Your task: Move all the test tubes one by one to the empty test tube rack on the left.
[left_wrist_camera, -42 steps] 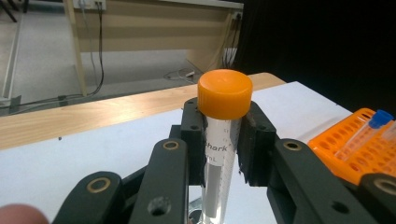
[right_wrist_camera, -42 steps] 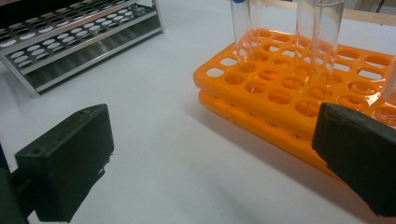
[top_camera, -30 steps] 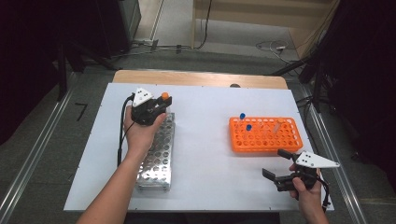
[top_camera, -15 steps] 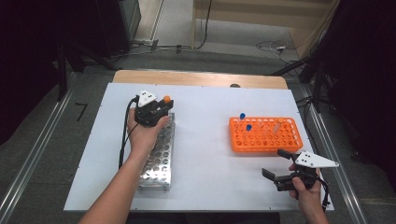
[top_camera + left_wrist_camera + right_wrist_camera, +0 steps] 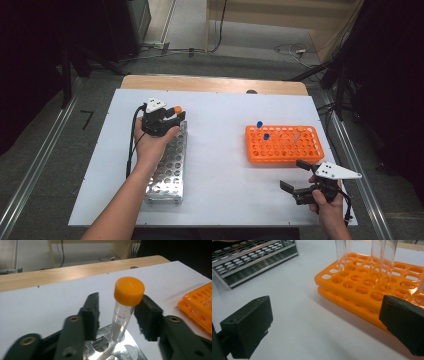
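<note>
A clear tube with an orange cap [image 5: 129,290] stands upright in a hole at the far end of the metal rack [image 5: 165,170]. My left gripper [image 5: 120,306] straddles it, and its jaws have just been opening. The tube is still between the pads, but they no longer press on it. From above, the orange cap [image 5: 177,108] shows just past the left gripper [image 5: 172,118]. My right gripper [image 5: 292,174] hovers open at the front edge of the orange rack [image 5: 285,145], with nothing between its fingers [image 5: 247,325].
The orange rack [image 5: 362,285] holds two blue-capped tubes [image 5: 259,124] and a few clear uncapped tubes [image 5: 342,255]. The metal rack [image 5: 249,262] lies lengthwise at the left of the white table [image 5: 220,165]. A wooden strip [image 5: 215,84] runs along the far edge.
The left gripper's jaws have parted from the orange-capped tube, which stays standing in the metal rack. The right gripper has not moved.
</note>
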The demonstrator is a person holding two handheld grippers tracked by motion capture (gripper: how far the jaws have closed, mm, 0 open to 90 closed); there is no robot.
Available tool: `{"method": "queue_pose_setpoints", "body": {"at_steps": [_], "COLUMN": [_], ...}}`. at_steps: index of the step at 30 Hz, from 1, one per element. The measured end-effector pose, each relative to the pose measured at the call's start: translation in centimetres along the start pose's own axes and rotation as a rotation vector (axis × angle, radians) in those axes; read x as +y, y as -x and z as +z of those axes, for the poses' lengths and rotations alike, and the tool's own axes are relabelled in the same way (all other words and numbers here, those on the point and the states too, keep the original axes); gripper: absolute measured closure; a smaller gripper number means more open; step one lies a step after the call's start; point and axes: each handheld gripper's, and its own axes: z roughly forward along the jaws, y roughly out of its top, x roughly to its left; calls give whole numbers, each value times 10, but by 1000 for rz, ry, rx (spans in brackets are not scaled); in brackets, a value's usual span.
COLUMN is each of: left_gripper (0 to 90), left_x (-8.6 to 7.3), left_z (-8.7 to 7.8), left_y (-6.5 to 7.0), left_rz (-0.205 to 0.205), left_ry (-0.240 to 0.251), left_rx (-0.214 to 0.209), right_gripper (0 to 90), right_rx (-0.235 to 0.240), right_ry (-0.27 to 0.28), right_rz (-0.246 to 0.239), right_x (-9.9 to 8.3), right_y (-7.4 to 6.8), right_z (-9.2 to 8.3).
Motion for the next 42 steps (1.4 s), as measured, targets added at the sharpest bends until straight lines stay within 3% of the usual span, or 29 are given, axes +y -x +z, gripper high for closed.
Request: {"method": "queue_pose_setpoints", "body": {"at_steps": [3, 8, 11, 18, 24, 30, 42], "left_gripper": [332, 266, 168, 13, 0, 0, 0], "left_x": [1, 3, 3, 1, -5, -15, -29], "left_z": [-3, -12, -19, -38, -54, -64, -68], "left_y": [1, 1, 4, 15, 28, 37, 39], "left_rz": [-2, -8, 6, 33, 49, 48, 30], "left_ry": [-1, 13, 15, 41, 65, 87, 81], "left_rx": [-11, -37, -56, -133, -189, -211, -251], "right_gripper": [0, 0, 0, 0, 0, 0, 0], "right_rx": [-2, -4, -5, -12, -24, -50, -174], "right_ry": [0, 0, 0, -1, 2, 1, 5], "right_rz": [5, 7, 6, 7, 18, 28, 26], "right_x": [0, 0, 0, 0, 1, 3, 28], "right_y": [1, 1, 1, 2, 4, 7, 14], "right_z": [0, 0, 0, 1, 1, 1, 1]}}
